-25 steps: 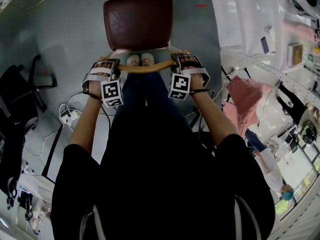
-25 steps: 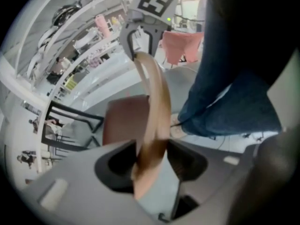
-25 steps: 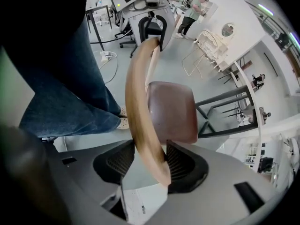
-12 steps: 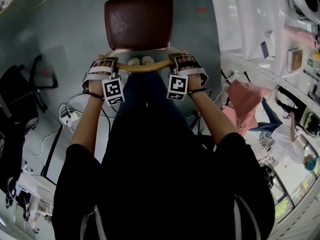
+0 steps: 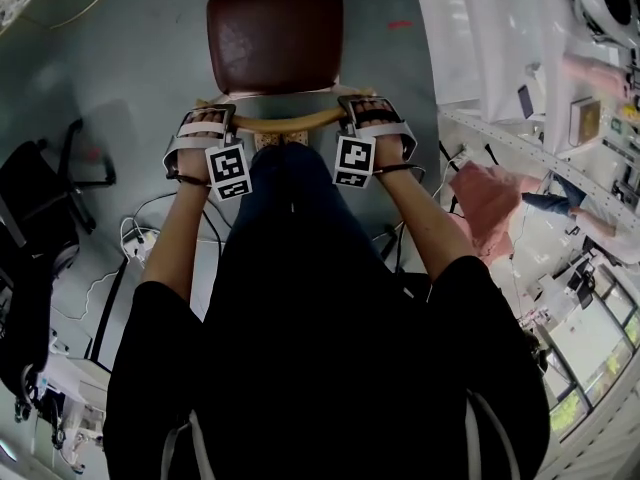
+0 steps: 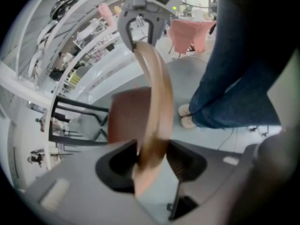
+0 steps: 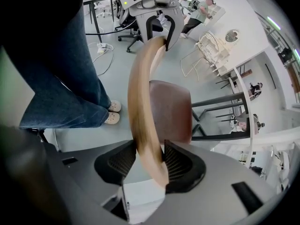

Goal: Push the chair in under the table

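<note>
Chair (image 5: 275, 43): on floor straight ahead of person, not yet under white table (image 5: 470, 28) at right. Judged rigid, fairly light, should slide on smooth floor.
Back rail (image 5: 290, 122): curved wood, stiff, smooth; best hold, near both ends.
Left gripper (image 6: 151, 161): clamped on rail.
Right gripper (image 7: 149, 165): jaws just been closing, pads on rail.

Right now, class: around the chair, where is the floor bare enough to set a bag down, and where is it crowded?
Bare grey floor lies between the chair's seat and the black office chair, and between seat and white table. Cables crowd the person's left.
</note>
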The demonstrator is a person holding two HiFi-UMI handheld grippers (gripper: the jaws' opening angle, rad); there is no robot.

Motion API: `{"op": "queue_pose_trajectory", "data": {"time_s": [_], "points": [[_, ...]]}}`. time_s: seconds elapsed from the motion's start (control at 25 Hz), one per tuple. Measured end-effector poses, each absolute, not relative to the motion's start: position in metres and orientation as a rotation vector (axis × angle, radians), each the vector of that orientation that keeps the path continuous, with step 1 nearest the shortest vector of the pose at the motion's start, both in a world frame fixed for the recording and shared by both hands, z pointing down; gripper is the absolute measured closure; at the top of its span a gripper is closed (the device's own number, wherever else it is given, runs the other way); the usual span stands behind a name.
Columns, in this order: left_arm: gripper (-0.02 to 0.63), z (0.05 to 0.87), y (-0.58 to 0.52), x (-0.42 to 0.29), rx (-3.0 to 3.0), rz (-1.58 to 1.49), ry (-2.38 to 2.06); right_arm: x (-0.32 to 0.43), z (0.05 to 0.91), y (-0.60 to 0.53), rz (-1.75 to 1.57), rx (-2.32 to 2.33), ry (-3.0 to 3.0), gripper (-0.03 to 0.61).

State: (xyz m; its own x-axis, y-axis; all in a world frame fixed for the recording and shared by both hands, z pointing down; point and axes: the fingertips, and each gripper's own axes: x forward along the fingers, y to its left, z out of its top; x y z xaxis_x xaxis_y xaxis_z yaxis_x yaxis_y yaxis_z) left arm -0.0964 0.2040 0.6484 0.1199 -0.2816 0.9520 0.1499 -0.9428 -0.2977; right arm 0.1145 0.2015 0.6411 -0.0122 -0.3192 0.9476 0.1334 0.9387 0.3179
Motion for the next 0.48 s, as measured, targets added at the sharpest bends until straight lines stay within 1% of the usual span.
{"op": "queue_pose_trajectory", "data": {"time_s": [0.48], "points": [[0.413, 0.649, 0.154, -0.097, -2.073, -1.896, 0.14, 0.115, 0.642, 0.154, -0.354, 0.194, -1.527, 0.385]]}}
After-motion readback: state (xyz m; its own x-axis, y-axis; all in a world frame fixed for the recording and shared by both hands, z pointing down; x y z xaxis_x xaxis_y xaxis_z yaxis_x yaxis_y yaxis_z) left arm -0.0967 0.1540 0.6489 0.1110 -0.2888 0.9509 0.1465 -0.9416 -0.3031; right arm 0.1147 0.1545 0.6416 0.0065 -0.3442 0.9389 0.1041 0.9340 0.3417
